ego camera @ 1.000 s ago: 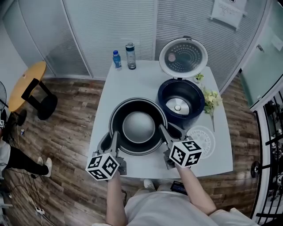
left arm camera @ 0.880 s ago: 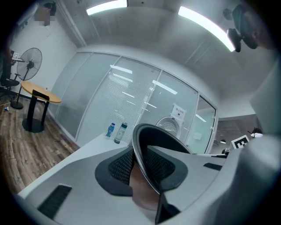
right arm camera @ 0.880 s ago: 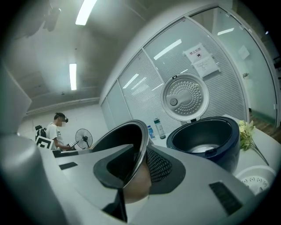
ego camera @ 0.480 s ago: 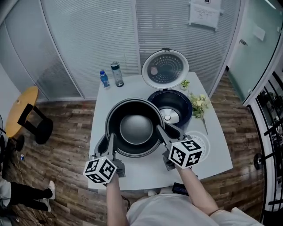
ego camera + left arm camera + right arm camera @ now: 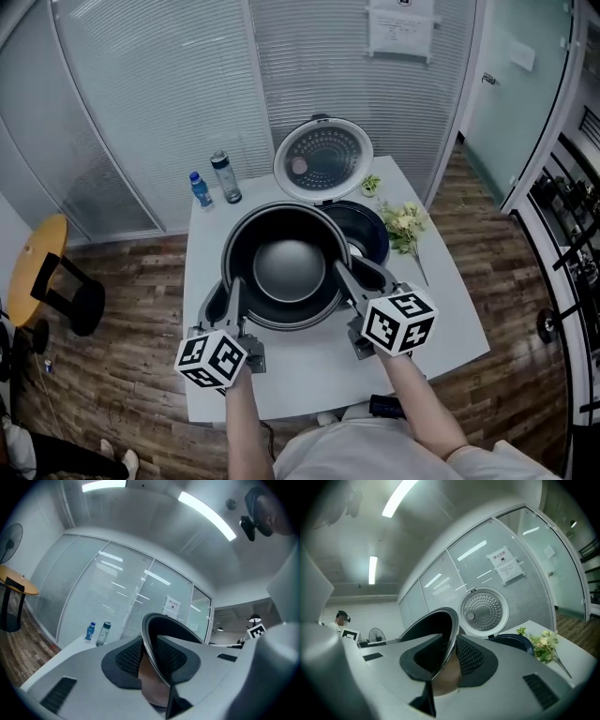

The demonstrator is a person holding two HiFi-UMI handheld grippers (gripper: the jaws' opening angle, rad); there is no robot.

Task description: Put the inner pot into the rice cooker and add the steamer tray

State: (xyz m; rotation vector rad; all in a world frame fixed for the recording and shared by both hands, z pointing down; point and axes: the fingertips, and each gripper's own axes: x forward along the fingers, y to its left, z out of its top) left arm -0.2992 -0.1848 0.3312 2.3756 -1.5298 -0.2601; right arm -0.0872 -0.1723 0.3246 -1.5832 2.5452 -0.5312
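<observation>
Inner pot (image 5: 286, 267) over the table (image 5: 309, 375), left gripper (image 5: 228, 298) on its left rim, right gripper (image 5: 359, 279) on its right, rice cooker (image 5: 367, 232) just behind, bottles (image 5: 225, 178) back-left, flowers (image 5: 403, 225) right of cooker.

You are working in an office-type room. Behind the white table (image 5: 309, 366) run glass partition walls with slatted blinds (image 5: 150, 103), and a printed notice (image 5: 401, 30) is fixed high on them. Around the table lies wood-plank flooring (image 5: 122, 375). To the table's left stands a small round yellow side table (image 5: 36, 267). Above the table, long strip lights (image 5: 206, 509) cross the ceiling.
</observation>
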